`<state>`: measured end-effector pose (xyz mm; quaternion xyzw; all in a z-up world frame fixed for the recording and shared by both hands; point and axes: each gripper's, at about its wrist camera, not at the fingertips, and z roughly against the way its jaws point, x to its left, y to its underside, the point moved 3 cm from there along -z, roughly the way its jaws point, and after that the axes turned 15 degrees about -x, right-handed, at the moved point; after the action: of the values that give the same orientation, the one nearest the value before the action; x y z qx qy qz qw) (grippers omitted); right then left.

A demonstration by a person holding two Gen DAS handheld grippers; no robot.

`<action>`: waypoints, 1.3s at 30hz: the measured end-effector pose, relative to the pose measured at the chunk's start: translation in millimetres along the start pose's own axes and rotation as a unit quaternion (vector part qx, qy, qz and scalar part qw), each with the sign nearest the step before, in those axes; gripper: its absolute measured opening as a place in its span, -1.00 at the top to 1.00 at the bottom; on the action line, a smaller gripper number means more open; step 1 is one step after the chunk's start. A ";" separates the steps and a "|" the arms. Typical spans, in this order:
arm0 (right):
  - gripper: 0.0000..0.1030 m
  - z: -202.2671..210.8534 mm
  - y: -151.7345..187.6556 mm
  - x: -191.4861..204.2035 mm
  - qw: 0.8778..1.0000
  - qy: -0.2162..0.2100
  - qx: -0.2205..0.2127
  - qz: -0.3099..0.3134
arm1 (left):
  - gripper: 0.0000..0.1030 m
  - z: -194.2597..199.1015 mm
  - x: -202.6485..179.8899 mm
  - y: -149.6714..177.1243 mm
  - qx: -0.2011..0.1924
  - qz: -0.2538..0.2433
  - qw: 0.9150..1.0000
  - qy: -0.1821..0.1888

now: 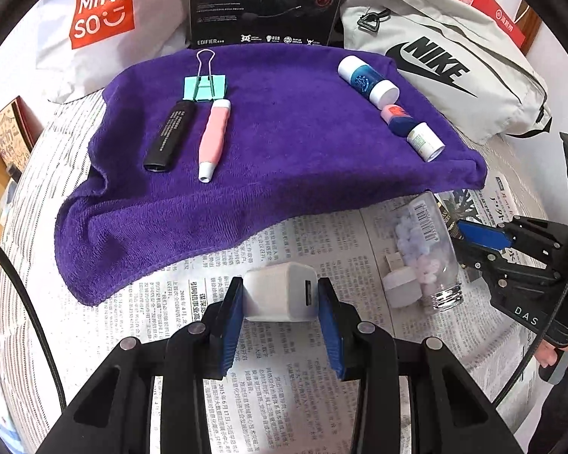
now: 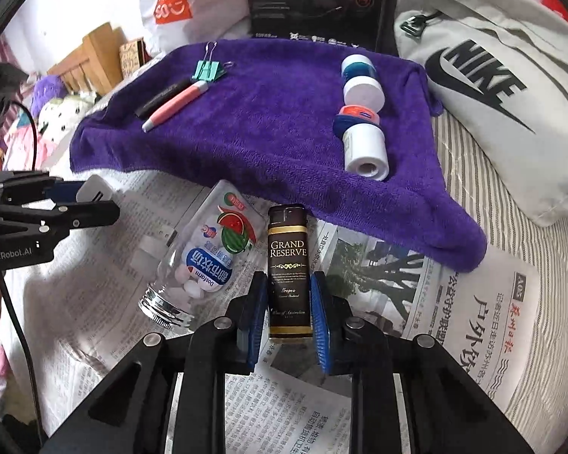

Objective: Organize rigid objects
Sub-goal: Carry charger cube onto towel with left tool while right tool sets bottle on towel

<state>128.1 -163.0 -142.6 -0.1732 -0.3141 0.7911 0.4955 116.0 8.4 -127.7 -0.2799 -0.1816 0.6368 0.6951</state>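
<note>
While the left gripper (image 1: 280,299) clamps one white charger cube (image 1: 280,297) over the newspaper (image 1: 284,389), the right gripper (image 2: 287,302) pinches one dark Grand Reserve lighter (image 2: 287,272). On the purple towel (image 1: 284,143): one binder clip (image 1: 205,87), one black marker (image 1: 170,136), one pink pen (image 1: 214,138), three small bottles. One clear candy bottle (image 2: 204,253) lies on the paper.

Both wrist views low, close, facing purple towel (image 1: 269,143); left view left of right view.
</note>
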 end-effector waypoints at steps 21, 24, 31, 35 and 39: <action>0.54 3.3 5.3 -1.3 1.000 0.002 0.001 -0.031 | 0.30 3.9 1.6 5.0 -0.015 -0.001 1.000 0.013; 0.54 9.7 5.0 -1.6 0.999 -0.008 0.005 -0.050 | 0.30 8.2 -0.2 5.3 -0.013 -0.005 1.000 0.017; 0.55 31.7 5.5 -9.2 0.998 -0.002 -0.007 -0.062 | 0.30 26.1 12.4 -1.2 -0.031 0.011 0.999 0.018; 0.54 43.7 -0.9 -16.0 0.997 -0.004 -0.020 -0.070 | 0.30 32.4 18.9 -6.0 -0.040 0.026 0.998 0.034; 0.54 50.8 -12.6 -17.0 0.997 -0.006 -0.032 -0.068 | 0.30 37.8 19.8 -12.1 -0.049 0.034 0.997 0.044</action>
<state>114.5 -190.8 -97.0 -0.1626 -0.3534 0.7460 0.5406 104.9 33.5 -92.9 -0.3478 -0.1718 0.6376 0.6655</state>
